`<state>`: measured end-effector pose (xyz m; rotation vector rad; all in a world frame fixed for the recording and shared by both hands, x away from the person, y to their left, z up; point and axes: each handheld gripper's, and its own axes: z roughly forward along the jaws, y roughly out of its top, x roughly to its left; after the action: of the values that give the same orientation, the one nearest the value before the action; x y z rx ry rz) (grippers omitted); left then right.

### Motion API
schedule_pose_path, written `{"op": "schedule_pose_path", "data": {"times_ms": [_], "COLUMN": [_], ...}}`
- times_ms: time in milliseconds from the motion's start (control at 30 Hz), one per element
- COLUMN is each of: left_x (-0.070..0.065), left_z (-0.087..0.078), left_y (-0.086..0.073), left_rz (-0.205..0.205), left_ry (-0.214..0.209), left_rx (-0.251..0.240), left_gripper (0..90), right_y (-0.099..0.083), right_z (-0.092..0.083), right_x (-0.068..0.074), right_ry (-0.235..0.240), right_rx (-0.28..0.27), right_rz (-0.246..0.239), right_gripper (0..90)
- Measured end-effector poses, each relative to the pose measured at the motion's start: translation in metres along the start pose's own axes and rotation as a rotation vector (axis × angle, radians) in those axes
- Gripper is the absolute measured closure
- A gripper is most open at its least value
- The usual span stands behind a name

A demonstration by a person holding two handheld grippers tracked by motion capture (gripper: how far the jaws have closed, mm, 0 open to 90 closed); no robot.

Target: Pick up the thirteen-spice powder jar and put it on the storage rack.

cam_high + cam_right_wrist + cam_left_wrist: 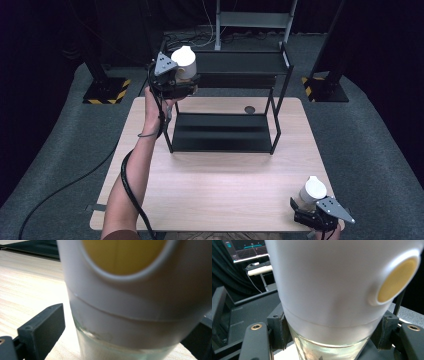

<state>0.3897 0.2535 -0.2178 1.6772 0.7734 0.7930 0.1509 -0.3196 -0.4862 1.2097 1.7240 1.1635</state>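
- The left gripper's (181, 80) fingers (278, 327) pinch a jar (184, 61) by its clear glass body, one black pad on each side just under the white cap (324, 282).
- In the left gripper view the cap carries a round yellow disc (396, 281) at 3 o'clock, and some pale matter shows through the glass at 6 o'clock.
- The right gripper's (306, 207) fingers (42, 328) flank a second jar (312, 191); the left pad stands a little off the glass, the other is mostly hidden, so I cannot tell whether they grip it.
- That second jar has the same white cap and a yellow disc (122, 255), seen at 12 o'clock in the right gripper view.
- In the high view the left gripper is raised at 11 o'clock, at the left end of the top shelf of a black rack (225, 132).
- The rack stands on the far half of the wooden table (210, 185), its lower shelf bare.
- The right gripper sits at 5 o'clock, at the table's near right corner.
- A small dark round mark (249, 109) lies on the table behind the rack, at 12 o'clock.
- The person's left forearm (132, 175) reaches up from 7 o'clock, a black cable (127, 187) trailing along it.
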Motion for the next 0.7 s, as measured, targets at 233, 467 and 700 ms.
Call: {"op": "schedule_pose_path", "data": {"times_ms": [233,467,700], "left_x": [0.003,0.006,0.008], "left_z": [-0.001,-0.002,0.002], "left_y": [0.01,0.02,0.028], "left_rz": [-0.008,-0.013,-0.018], "left_ry": [-0.005,-0.001,0.013], "left_rx": [-0.009,-0.016,-0.017], "left_gripper": [30.2,30.2,30.2], "right_y": [0.001,0.001,0.001], "right_z": [0.0,0.0,0.0], "right_x": [0.0,0.0,0.0], "right_ry": [0.002,0.001,0.003], "right_rx": [0.004,0.004,0.007], "right_rz": [-0.001,-0.002,-0.001], "right_gripper": [1.0,1.1,1.1]}}
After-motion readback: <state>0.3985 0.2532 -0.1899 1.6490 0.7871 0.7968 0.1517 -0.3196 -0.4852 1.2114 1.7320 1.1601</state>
